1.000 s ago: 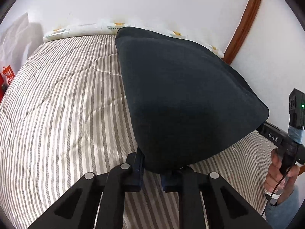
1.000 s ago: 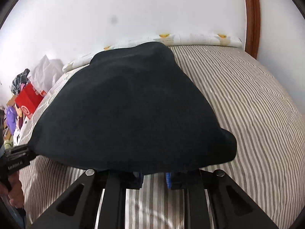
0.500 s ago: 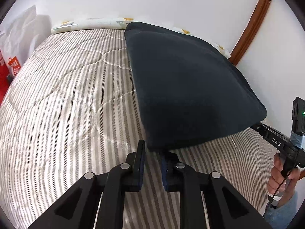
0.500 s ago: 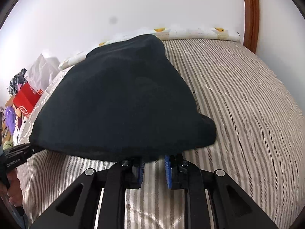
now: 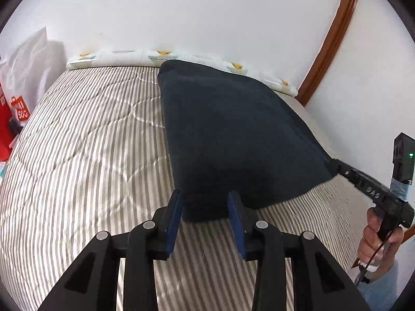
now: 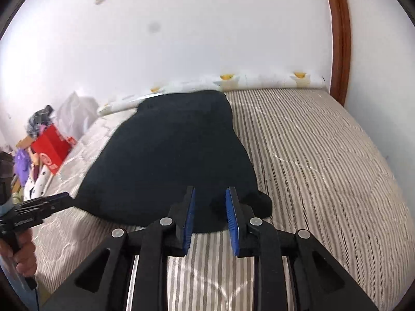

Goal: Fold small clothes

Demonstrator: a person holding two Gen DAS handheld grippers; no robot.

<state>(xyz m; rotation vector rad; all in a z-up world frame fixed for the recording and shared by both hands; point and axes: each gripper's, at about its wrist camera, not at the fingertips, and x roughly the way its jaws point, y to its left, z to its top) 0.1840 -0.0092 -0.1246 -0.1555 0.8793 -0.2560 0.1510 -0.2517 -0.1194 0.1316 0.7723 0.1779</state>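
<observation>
A dark navy folded garment (image 5: 233, 134) lies flat on the striped bed; it also shows in the right wrist view (image 6: 171, 160). My left gripper (image 5: 206, 199) is open, its blue-padded jaws standing either side of the garment's near left corner without pinching it. My right gripper (image 6: 209, 198) is open too, jaws apart at the garment's near right corner. The right gripper also shows from the side at the right of the left wrist view (image 5: 363, 186). The left gripper shows at the left edge of the right wrist view (image 6: 36, 207).
The striped quilted bed (image 5: 85, 160) runs to a white wall with a patterned rolled cloth (image 5: 124, 55) along the far edge. A wooden door frame (image 6: 339, 39) stands at right. A red box (image 6: 50, 147) and piled items sit beside the bed's left side.
Both grippers held the garment's near edge lifted, lowered it onto the bed, then opened and let it go. The garment now lies flat.
</observation>
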